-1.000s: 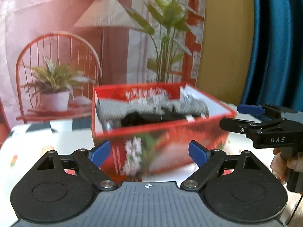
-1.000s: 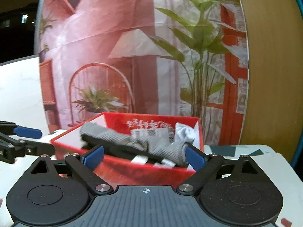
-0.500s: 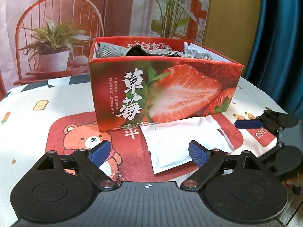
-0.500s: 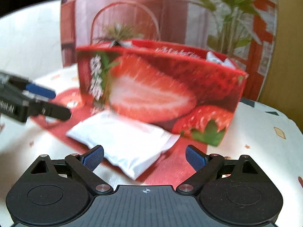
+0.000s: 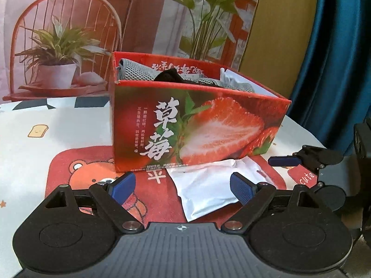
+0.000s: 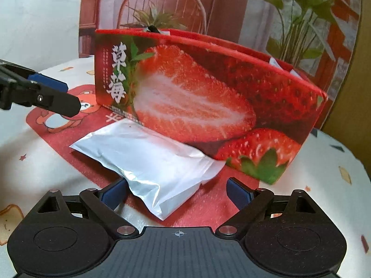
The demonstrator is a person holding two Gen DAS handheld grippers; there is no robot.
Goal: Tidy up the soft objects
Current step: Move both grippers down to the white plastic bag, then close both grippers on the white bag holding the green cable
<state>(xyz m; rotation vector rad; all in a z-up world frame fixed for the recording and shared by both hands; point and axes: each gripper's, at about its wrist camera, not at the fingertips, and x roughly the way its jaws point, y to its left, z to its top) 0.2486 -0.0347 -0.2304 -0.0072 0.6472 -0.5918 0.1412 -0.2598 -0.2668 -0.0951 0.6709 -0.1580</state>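
Note:
A red strawberry-printed box [image 5: 197, 129] [image 6: 197, 97] stands on the table. Grey fabric [image 5: 136, 74] and a black piece [image 5: 169, 76] lie inside it. A flat white soft packet [image 5: 208, 190] [image 6: 148, 155] lies on the mat against the box's front. My left gripper [image 5: 182, 186] is open, low over the mat, with the packet's left part just ahead between its fingers. My right gripper [image 6: 176, 192] has its jaws closing; the packet's near corner sits between them, and the pads do not press it. Each gripper shows in the other's view.
A red bear-printed mat [image 5: 81, 169] covers the middle of the white patterned tablecloth [image 6: 46, 176]. A printed backdrop [image 5: 69, 34] of a chair and plants hangs behind the table. A blue curtain [image 5: 336, 58] hangs to the right.
Both grippers have come down from the box's rim to just above the table. The box's front and the white packet have come into view, and the packet now lies between the right fingers.

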